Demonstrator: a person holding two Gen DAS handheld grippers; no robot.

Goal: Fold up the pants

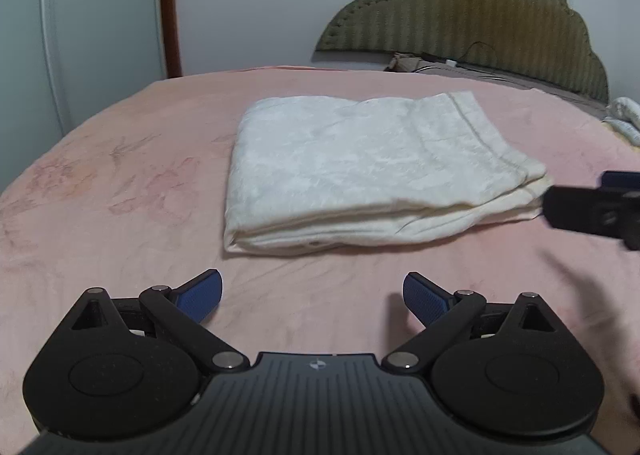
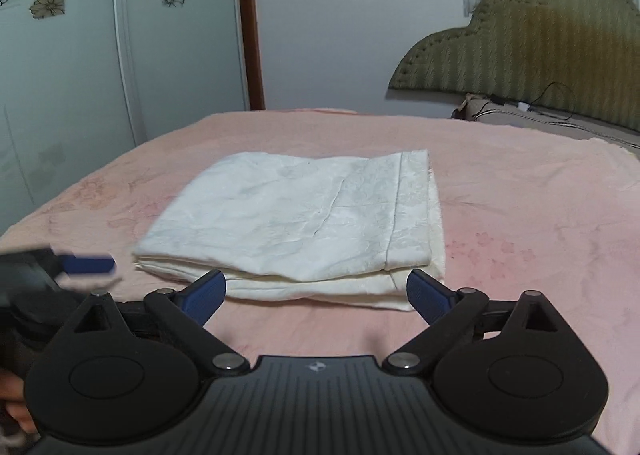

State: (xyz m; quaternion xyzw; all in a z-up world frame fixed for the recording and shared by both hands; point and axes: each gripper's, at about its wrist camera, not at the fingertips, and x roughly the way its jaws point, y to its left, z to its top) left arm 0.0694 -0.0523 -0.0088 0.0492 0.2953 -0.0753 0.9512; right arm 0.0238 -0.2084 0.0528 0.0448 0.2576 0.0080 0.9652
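Observation:
White pants (image 1: 360, 171) lie folded into a thick rectangle on the pink bedspread (image 1: 120, 183), hem edge at the right. My left gripper (image 1: 312, 297) hangs over the spread in front of the stack, open and holding nothing. In the right wrist view the same pants (image 2: 304, 223) fill the centre. My right gripper (image 2: 316, 295) is open just before their near edge, its blue fingertips (image 2: 208, 293) apart from the cloth. The right gripper shows blurred at the right edge of the left wrist view, the left gripper's blue fingertip (image 2: 90, 265) blurred at the left of the right wrist view.
An olive padded headboard (image 1: 472, 19) stands at the back right, with cables and a pillow (image 1: 424, 65) below it. More white cloth (image 1: 624, 119) lies at the bed's far right. A wardrobe (image 2: 120, 35) with flower prints and a brown post stand behind the bed's left side.

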